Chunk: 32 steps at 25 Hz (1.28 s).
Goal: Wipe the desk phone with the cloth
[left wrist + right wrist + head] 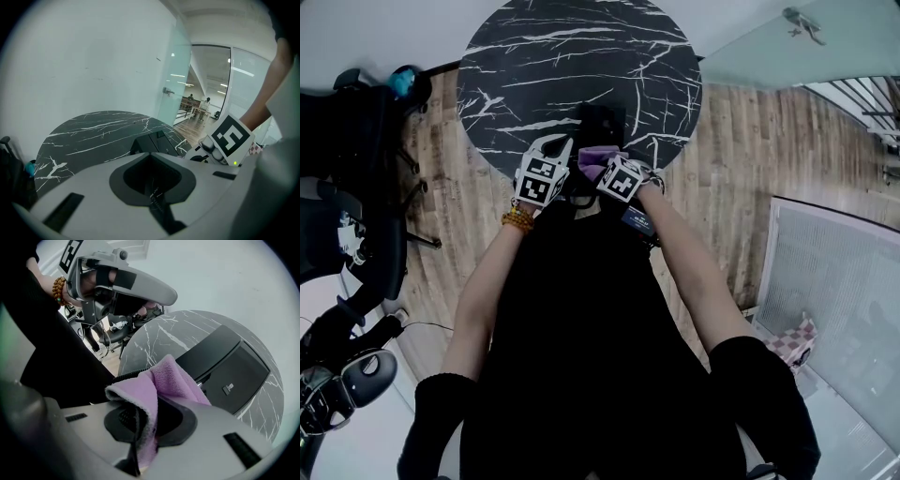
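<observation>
Purple cloth [595,159] beside desk phone [602,120]

An office: black swivel chairs [366,141] at the head view's left, a desk phone [600,122] on a round marble tabletop [534,56] at top centre, wood floor [750,150], and glass partitions [173,70] before a lit corridor [201,105] at the left gripper view's right.

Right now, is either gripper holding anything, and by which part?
The right gripper pinches the purple cloth by a bunched fold; the rest sticks up free. The left gripper holds nothing.
</observation>
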Tool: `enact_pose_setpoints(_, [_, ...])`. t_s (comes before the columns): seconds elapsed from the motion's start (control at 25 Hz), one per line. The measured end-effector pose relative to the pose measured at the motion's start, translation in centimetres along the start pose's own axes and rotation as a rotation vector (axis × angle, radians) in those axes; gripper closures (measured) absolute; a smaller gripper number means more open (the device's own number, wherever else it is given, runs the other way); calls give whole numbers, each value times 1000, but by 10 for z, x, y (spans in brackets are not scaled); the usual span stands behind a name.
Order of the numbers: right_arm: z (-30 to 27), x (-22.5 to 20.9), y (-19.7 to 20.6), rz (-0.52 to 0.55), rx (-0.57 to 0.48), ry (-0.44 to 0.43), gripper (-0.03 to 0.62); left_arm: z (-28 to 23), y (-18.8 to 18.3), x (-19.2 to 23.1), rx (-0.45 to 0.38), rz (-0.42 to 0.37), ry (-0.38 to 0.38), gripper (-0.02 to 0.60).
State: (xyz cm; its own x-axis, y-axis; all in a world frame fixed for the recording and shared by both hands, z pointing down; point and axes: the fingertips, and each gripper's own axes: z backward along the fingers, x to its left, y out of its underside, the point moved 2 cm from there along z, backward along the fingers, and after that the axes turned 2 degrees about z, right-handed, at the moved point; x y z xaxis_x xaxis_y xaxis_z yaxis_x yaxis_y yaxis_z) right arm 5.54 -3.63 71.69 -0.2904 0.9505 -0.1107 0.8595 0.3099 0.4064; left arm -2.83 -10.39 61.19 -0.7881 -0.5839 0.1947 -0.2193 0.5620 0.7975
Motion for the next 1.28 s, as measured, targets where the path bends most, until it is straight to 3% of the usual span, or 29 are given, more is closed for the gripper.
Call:
enact_pose_setpoints(0.68, [-4, 5, 1, 10, 21, -1, 536, 2, 1, -2, 0, -11, -4, 568])
enact_pose_setpoints(0.88, [9, 4, 3, 8, 39, -81, 534, 5, -3, -3, -8, -14, -6, 568])
enact_pose_setpoints(1.04, [37, -10, -18, 21, -80, -167, 536, 6, -1, -1, -9, -14, -7, 568])
enact_pose_setpoints(1.16, [66, -40, -36, 59, -170, -98, 536, 6, -1, -3, -5, -13, -4, 568])
enact_pose_setpoints(1.28, [97, -83, -53, 125, -223, 88, 536, 6, -1, -5, -6, -17, 2, 568])
